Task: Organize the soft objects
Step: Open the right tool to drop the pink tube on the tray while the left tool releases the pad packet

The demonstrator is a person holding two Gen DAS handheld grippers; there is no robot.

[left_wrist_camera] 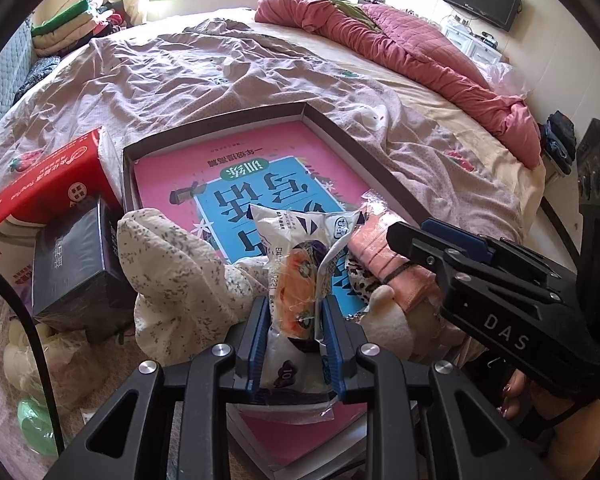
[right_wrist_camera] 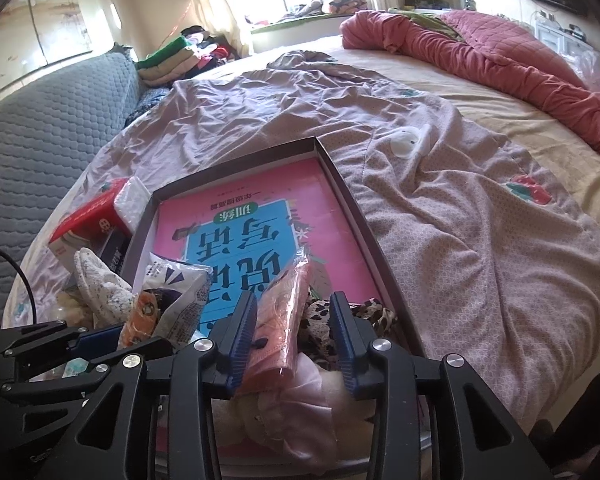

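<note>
The left gripper [left_wrist_camera: 294, 340] is clenched on a white snack packet [left_wrist_camera: 300, 264], its blue fingers [left_wrist_camera: 256, 344] pressing the wrapper from both sides and holding it upright over the near end of the shallow box [left_wrist_camera: 360, 148] that lies on the bed [left_wrist_camera: 204, 80]. The right gripper [right_wrist_camera: 296, 344] stands released: the pack of pink masks [right_wrist_camera: 284, 320] sits between its fingers [right_wrist_camera: 242, 340], leaning on the left one, with a clear gap to the right one. The step in hand looks like setting these soft things into the box. To do it well, the right gripper should draw straight back so the slack plastic does not catch and drag, and the left should lower the packet flat onto the pink book [left_wrist_camera: 236, 168] before letting go, clear of the leopard-print cloth [left_wrist_camera: 360, 280]. The speckled white cloth [left_wrist_camera: 168, 264] drapes over the box's left wall and still wants tucking in. The near edge of the box is hidden under both grippers, and the plush thing [left_wrist_camera: 388, 312] beneath the masks is too covered to identify.
</note>
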